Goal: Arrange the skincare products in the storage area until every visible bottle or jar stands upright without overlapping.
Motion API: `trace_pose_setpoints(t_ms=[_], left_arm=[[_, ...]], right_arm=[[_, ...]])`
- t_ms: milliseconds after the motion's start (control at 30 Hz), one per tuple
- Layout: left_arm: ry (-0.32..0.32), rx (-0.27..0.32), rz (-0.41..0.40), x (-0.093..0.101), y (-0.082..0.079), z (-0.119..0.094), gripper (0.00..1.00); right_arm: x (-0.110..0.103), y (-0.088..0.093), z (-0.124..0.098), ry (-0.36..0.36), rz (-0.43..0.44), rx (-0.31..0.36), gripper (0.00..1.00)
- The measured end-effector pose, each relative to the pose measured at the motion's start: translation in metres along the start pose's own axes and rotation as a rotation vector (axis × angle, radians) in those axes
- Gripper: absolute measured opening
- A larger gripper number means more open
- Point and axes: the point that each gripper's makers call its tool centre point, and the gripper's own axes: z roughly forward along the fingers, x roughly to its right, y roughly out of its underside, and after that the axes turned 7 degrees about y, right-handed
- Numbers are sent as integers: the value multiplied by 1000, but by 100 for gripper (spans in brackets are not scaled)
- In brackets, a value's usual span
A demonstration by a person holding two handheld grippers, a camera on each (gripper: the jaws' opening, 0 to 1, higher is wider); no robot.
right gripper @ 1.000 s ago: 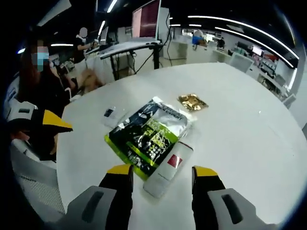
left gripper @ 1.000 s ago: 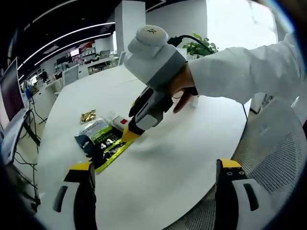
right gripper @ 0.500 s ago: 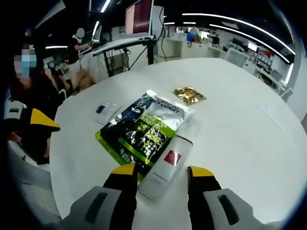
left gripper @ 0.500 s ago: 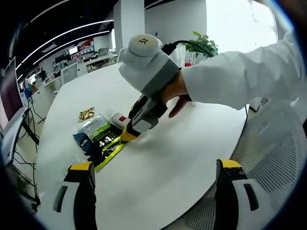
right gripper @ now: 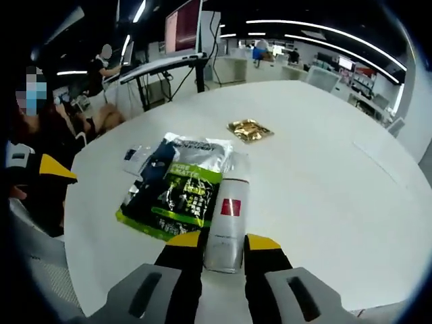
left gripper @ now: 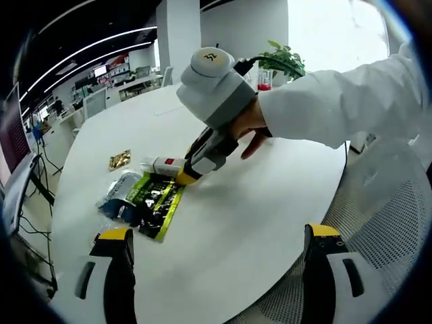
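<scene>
At lower centre, the right hand-held gripper (right gripper: 223, 244) pinches a lying white bottle (right gripper: 226, 223); the left hand-held gripper (left gripper: 219, 237) stays spread.

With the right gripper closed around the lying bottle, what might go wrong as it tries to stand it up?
1. The right gripper pinches the white bottle only at its near end, so the bottle may pivot or slip as it lifts.
2. The bottle lies against the green pouch; tipping it up may drag the pouch.
3. The left gripper hangs open, away from the bottle, giving no support.
</scene>
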Motion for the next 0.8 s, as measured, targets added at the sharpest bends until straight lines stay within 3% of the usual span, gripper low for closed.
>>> trace_pose_setpoints(t_ms=[467, 633, 800], left_arm=[[8, -23, 19, 3, 3, 2, 99], [-1, -26, 25, 1, 3, 1, 99], [4, -36, 34, 3, 5, 2, 99]], right_arm=[[-6, 12, -13, -16, -43, -25, 14], [-10, 23, -16, -35, -71, -26, 14], [-11, 37, -30, -56, -47, -34, 14]])
